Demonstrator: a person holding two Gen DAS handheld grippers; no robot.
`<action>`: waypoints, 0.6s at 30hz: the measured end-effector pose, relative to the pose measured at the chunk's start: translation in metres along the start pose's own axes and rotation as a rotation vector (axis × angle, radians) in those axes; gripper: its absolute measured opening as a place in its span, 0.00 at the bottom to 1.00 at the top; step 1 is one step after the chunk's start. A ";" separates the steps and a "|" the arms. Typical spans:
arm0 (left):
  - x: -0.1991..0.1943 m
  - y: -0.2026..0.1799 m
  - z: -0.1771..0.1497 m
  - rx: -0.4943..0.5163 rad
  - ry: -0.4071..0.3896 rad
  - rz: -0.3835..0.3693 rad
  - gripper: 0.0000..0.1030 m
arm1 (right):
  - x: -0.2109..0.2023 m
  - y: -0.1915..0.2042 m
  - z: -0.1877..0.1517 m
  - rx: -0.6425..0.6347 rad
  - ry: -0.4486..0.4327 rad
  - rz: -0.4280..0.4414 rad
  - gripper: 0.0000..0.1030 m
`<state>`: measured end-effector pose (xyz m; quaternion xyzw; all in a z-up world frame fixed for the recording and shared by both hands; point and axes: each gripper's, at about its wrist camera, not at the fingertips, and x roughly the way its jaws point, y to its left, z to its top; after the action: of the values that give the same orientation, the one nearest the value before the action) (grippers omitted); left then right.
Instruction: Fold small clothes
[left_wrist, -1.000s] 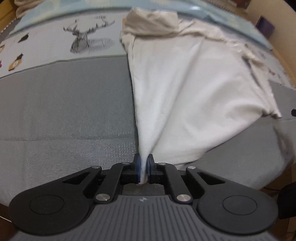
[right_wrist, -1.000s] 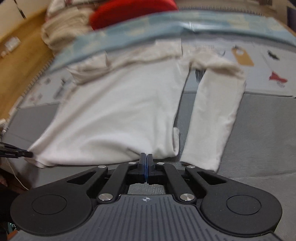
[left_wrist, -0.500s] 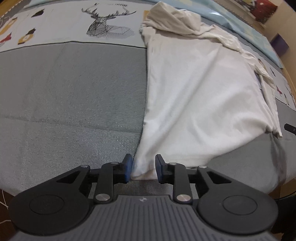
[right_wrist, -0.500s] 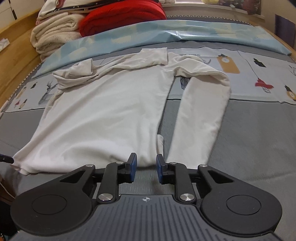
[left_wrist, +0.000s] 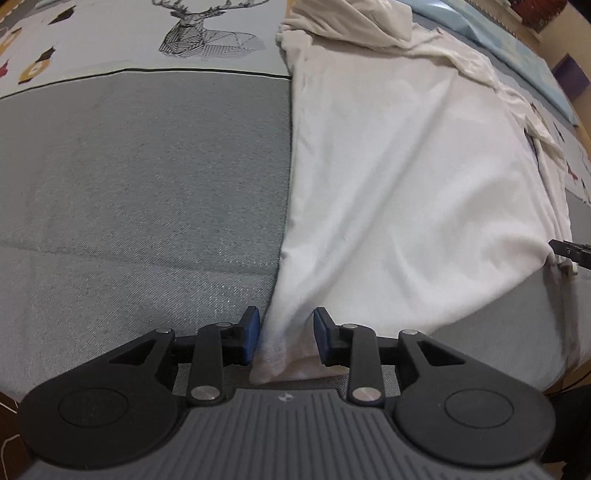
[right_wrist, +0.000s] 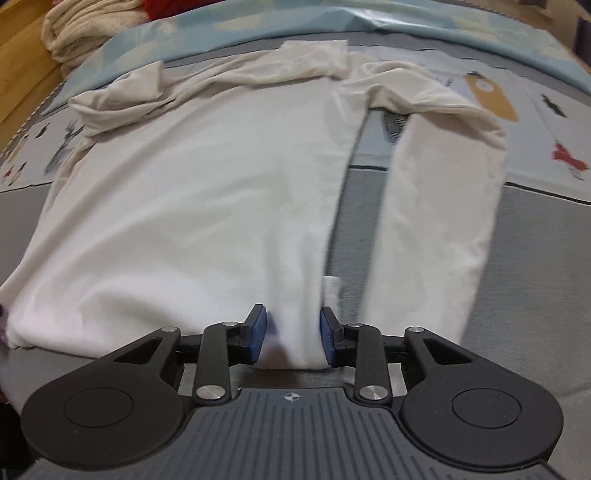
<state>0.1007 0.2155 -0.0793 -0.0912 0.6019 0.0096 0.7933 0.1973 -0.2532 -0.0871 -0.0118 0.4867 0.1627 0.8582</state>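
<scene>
Left gripper (left_wrist: 285, 336): jaws partly apart, just been opening, gripping nothing; hem corner of the shirt (left_wrist: 406, 177) lying loose between the blue pads (left_wrist: 252, 334), touching neither clearly. Right gripper (right_wrist: 291, 338): same, partly parted and just been opening, the shirt's (right_wrist: 207, 206) other hem corner slack in the gap, not pinched. Shirt spread flat on the grey-and-printed bedcover (left_wrist: 147, 177), body smooth, collar end bunched at the far side, one sleeve (right_wrist: 439, 206) folded back alongside the body with a grey strip between. Far off: folded blankets (right_wrist: 77, 33) at the upper left. Nothing blocking either tool.
</scene>
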 end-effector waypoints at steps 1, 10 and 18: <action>0.001 -0.001 0.000 0.006 -0.001 0.003 0.34 | 0.000 0.003 -0.001 -0.015 0.007 0.014 0.33; -0.016 -0.009 -0.011 0.044 -0.079 -0.004 0.06 | -0.038 0.012 -0.020 -0.132 -0.040 0.021 0.03; -0.075 0.031 -0.036 -0.074 -0.260 -0.295 0.05 | -0.160 -0.065 -0.031 0.336 -0.423 0.397 0.02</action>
<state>0.0423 0.2475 -0.0211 -0.2055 0.4735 -0.0728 0.8534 0.1152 -0.3634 0.0215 0.2592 0.3108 0.2431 0.8815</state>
